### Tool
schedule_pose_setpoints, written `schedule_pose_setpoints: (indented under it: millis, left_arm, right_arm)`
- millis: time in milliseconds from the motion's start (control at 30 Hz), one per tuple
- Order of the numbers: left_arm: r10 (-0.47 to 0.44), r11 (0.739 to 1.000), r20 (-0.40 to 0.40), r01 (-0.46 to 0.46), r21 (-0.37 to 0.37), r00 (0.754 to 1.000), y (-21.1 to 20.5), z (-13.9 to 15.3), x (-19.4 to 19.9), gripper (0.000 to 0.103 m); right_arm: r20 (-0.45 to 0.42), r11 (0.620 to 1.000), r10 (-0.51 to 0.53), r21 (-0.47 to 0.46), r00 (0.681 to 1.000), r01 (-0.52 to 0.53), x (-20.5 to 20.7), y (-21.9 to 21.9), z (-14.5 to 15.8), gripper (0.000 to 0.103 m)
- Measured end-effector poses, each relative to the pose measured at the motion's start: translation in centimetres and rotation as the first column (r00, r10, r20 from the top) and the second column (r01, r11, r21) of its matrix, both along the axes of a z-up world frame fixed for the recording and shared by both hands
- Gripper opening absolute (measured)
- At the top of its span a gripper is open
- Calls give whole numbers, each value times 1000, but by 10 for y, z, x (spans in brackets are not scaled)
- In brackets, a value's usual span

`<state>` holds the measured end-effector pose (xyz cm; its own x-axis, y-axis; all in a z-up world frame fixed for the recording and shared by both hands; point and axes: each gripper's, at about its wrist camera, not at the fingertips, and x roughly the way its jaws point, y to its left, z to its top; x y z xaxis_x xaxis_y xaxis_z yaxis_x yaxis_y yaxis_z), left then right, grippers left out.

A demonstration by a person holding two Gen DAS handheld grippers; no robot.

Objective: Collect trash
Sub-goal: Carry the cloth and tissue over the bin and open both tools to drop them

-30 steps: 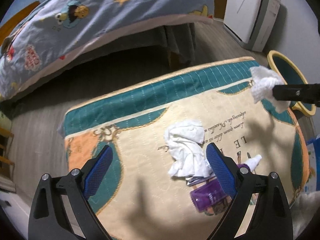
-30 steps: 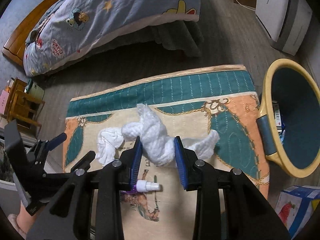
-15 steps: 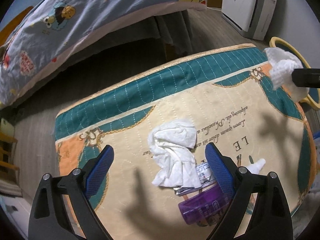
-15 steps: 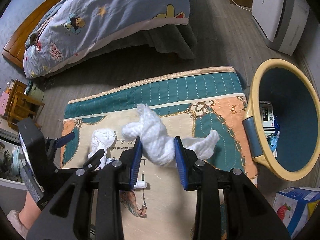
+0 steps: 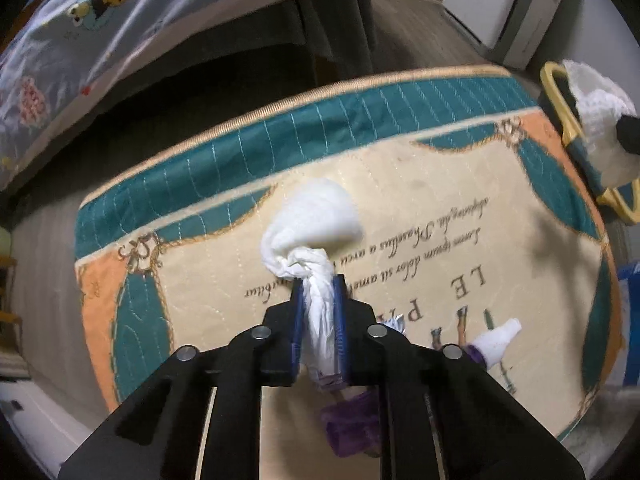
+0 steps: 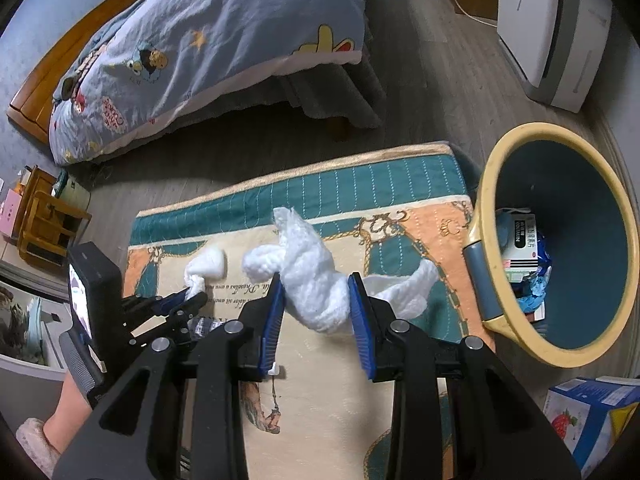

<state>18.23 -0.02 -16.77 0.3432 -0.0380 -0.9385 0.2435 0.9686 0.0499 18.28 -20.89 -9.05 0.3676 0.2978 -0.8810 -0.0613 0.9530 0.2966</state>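
On the patterned rug [image 5: 440, 184] my left gripper [image 5: 318, 280] points steeply down. Its jaws are closing, and the blue pads pinch the twisted end of a crumpled white tissue [image 5: 312, 216]. The right wrist view shows that same left gripper [image 6: 196, 296] and tissue [image 6: 208, 264] at the left. My right gripper [image 6: 316, 278] is shut on a fluffy white paper towel wad [image 6: 304, 248] and holds it above the rug. To its right, a yellow-rimmed blue bin [image 6: 486, 208] lies tipped toward me with packaging inside. The left wrist view has the wad [image 5: 600, 120] in front of the bin's rim [image 5: 554, 80].
A purple bottle [image 5: 352, 428] and a white-capped spray bottle [image 5: 496, 340] lie on the rug near my left gripper. Beyond the rug stands a bed with a blue quilt [image 6: 220, 40], and a white appliance [image 6: 552, 32] at the back right. A strawberry-printed box [image 6: 588, 412] sits below the bin. A person's leg [image 6: 64, 412] is at the lower left.
My left gripper dropped onto the tissue and its wide-open jaws closed on it. My right gripper carried the towel wad to the right, closer to the bin.
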Motion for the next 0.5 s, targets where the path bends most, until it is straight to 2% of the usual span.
schedule_pose_setpoints:
  millis: [233,500]
  left_arm:
    - [2,998,137,6,-57,991,-9,43,-2,13]
    - [-48,989,226,78,-123,973,-37,86,-4,13]
  right_arm:
    - [19,999,-27,21,999,27,0,-17,8,32]
    - [40,996,-71,56,997,69,-2,-38,18,32]
